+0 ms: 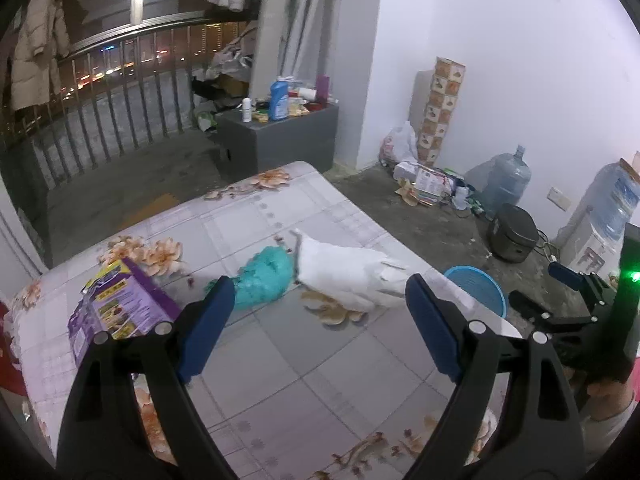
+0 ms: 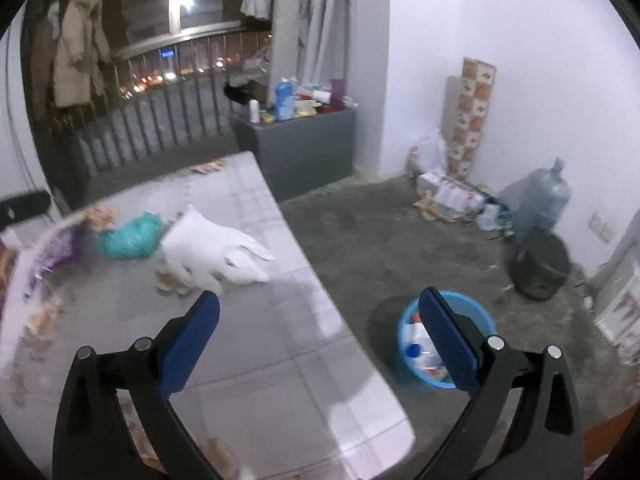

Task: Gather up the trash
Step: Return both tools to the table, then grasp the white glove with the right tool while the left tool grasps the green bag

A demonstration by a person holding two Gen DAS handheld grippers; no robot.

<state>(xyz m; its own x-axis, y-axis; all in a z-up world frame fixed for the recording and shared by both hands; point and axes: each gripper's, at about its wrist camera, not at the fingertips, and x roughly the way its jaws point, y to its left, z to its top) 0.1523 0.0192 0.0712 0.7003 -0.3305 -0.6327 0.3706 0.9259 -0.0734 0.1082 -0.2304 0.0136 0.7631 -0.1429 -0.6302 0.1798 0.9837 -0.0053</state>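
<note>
**Three pieces of trash wait on the table; both tongs empty**

The floral-print table (image 1: 280,360) fills the near left of both views, and the round blue plastic basket (image 2: 480,320) stands on the concrete floor just off its right edge, already holding a bottle and wrappers. On the table lie a crumpled white plastic bag (image 1: 344,276), a purple printed cardboard box (image 1: 120,308) to the left, and a bunched teal plastic bag (image 1: 260,276) between them, touching the white one.

The left gripper (image 1: 320,320) hangs above the table with its fingers spread wide, gripping nothing. The right gripper (image 2: 320,328) is likewise spread and empty, over the table's right edge.

The white bag seems the natural next pick: the fingers should straddle its bulk, not a loose corner, then close fully before lifting toward the basket.

The right view is motion-blurred, so the box's print is unreadable there. The near fingers cut off part of the basket in each view.
</note>
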